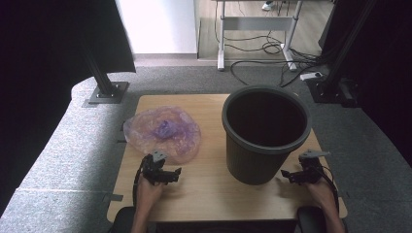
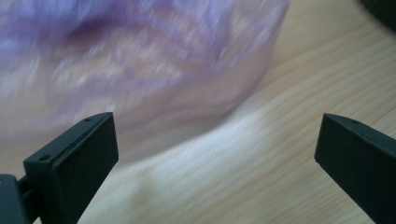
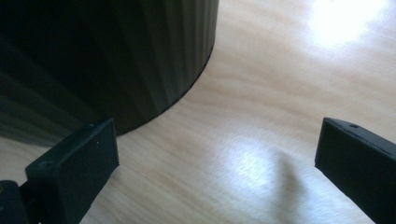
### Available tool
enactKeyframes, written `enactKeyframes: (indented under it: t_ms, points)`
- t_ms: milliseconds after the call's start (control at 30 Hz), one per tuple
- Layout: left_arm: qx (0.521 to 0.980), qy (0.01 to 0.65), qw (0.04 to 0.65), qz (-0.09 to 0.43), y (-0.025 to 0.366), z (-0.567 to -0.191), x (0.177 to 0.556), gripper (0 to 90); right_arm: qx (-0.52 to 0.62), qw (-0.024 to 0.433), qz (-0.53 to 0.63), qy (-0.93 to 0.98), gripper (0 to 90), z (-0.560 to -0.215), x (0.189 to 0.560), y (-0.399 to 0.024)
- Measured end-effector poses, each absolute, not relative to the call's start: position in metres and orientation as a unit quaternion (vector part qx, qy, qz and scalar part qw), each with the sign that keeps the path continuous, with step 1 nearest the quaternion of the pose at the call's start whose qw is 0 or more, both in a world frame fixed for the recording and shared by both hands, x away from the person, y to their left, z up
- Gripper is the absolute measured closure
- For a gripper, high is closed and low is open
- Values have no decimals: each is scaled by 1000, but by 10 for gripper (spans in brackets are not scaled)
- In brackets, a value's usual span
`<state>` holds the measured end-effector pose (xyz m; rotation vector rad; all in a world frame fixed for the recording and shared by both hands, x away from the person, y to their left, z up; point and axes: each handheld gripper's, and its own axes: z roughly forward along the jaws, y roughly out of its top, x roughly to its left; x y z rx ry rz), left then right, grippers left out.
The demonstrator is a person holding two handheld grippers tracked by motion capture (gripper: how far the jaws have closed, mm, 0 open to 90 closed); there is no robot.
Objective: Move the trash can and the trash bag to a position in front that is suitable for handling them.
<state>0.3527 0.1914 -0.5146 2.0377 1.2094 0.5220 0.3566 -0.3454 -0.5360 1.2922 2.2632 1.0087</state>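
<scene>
A crumpled clear purple plastic bag (image 1: 163, 132) lies on the left half of the wooden table (image 1: 209, 194). A dark ribbed bin (image 1: 265, 133) stands upright on the right half, empty as far as I see. My left gripper (image 1: 167, 175) rests just in front of the bag, open, with nothing between its jaws; in the left gripper view the bag (image 2: 135, 56) is blurred and close ahead. My right gripper (image 1: 291, 175) sits at the bin's right foot, open and empty, with the bin's wall (image 3: 107, 60) ahead on its left.
The table is small, with grey carpet (image 1: 63, 145) around it. Black frame posts (image 1: 104, 82) stand at the far left and far right. A desk leg and loose cables (image 1: 272, 48) lie on the floor behind.
</scene>
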Motion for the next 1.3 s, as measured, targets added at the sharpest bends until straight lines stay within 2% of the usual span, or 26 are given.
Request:
enactKeyframes:
  t_ms: [333,633,700,800,967,1167,1300]
  points:
    - [800,424,362,221,147,-487,381,0,475,192,360,779,0,-503,381,-359]
    - [802,418,363,225,126,-478,405,0,474,203,381,768,0,-475,417,-363]
    - [804,415,360,228,123,-477,407,0,470,198,381,771,0,-471,423,-359]
    - [806,407,365,226,113,-470,413,0,458,213,362,783,4,-466,427,-350]
    - [805,400,376,225,105,-461,418,0,438,199,372,794,0,-466,425,-332]
    - [798,406,384,226,110,-456,419,0,417,194,375,805,0,-465,422,-306]
    - [791,422,375,237,129,-456,414,0,401,197,375,813,0,-465,419,-280]
